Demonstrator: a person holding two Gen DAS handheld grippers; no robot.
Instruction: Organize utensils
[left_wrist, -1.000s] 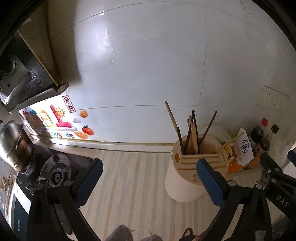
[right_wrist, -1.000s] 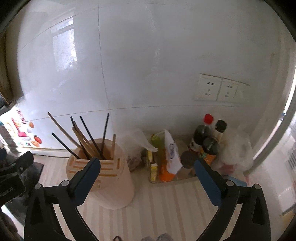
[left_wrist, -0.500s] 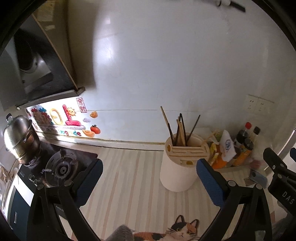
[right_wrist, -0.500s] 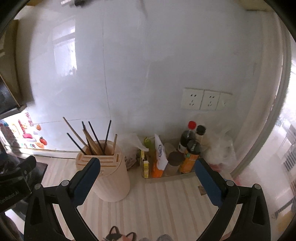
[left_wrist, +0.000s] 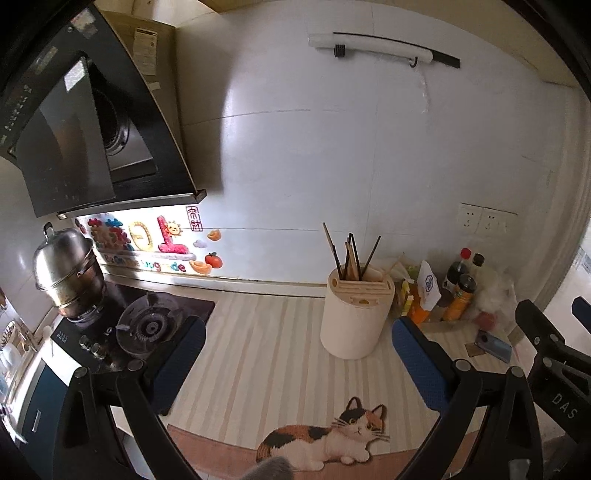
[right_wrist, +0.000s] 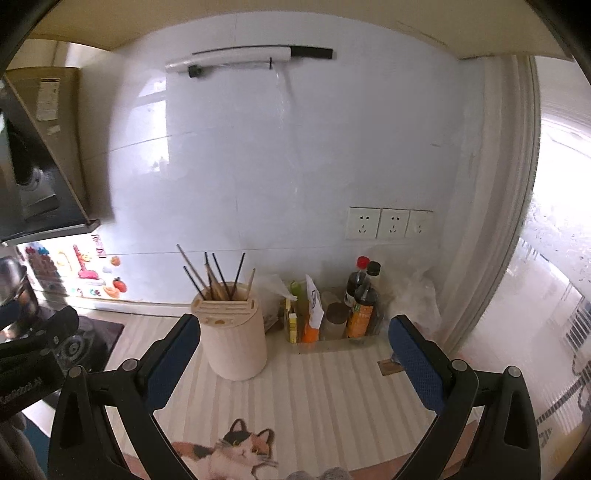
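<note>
The left gripper (left_wrist: 295, 362) hangs wide open and empty above the striped counter (left_wrist: 266, 343). Chopsticks (left_wrist: 351, 254) stand in the holder (left_wrist: 351, 321), near the wall. The right gripper (right_wrist: 295, 360) is likewise spread and empty. No loose utensil shows, so the sorting looks finished; otherwise, the next move is finding one.

Each gripper (left_wrist: 299, 365) (right_wrist: 293, 363) has black angular arms with round silver screws (and blue textured finger pads).
</note>
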